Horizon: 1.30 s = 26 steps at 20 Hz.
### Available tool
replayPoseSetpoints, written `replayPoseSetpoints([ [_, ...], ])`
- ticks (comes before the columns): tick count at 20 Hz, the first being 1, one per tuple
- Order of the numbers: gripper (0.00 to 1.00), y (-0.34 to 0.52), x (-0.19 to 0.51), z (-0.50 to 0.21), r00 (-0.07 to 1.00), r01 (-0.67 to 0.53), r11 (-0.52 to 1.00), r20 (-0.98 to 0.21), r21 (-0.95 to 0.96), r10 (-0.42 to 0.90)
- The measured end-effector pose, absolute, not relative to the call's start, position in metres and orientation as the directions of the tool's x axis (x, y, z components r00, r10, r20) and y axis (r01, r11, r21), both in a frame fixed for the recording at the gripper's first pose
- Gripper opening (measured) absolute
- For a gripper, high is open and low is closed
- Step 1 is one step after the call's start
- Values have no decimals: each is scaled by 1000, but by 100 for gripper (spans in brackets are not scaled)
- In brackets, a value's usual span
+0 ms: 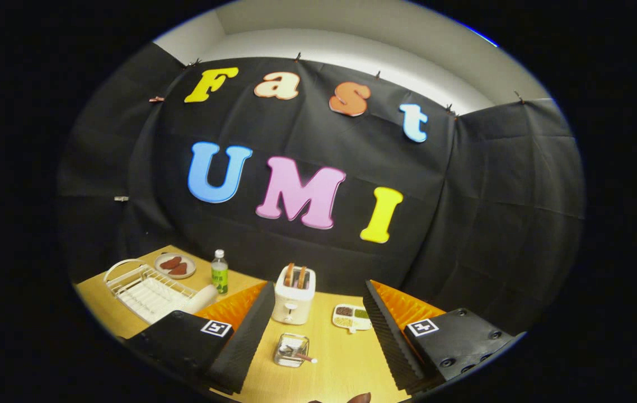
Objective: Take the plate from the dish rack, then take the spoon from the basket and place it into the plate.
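Looking along your gripper (315, 336), you have its two fingers spread wide apart with nothing held between them, hovering above the wooden desk (346, 364). Between the fingers, near you, sits a small clear basket (291, 350) with what looks like the spoon (301, 355) lying in it, though it is too small to be sure. Just beyond that stands a white toaster (294, 302) with two slices poking up. Right of the toaster lies a small divided tray (352, 318). Far to your left sits the white dish rack (145, 291); you cannot tell whether a plate stands in it. Beyond the rack rests a dish (175, 265) with brown pieces, and beside it a small bottle (219, 271).
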<state>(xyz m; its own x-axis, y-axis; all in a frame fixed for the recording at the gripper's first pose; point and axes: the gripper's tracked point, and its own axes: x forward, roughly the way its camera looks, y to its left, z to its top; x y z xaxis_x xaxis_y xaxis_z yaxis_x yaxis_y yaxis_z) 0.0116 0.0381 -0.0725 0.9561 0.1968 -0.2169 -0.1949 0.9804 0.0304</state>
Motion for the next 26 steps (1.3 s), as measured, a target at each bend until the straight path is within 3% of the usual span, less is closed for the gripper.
replayPoseSetpoints([
  [3, 98, 45, 15, -130, 882, -286, 956, -372, 67, 290],
  [12, 98, 168, 35, -163, 720, -453, 850, -453, 267, 526],
  [19, 99, 257, 51, -186, 600, -370, 805, -542, 463, 588],
  [26, 99, 299, 64, -227, 558, -275, 860, -657, 429, 507],
])
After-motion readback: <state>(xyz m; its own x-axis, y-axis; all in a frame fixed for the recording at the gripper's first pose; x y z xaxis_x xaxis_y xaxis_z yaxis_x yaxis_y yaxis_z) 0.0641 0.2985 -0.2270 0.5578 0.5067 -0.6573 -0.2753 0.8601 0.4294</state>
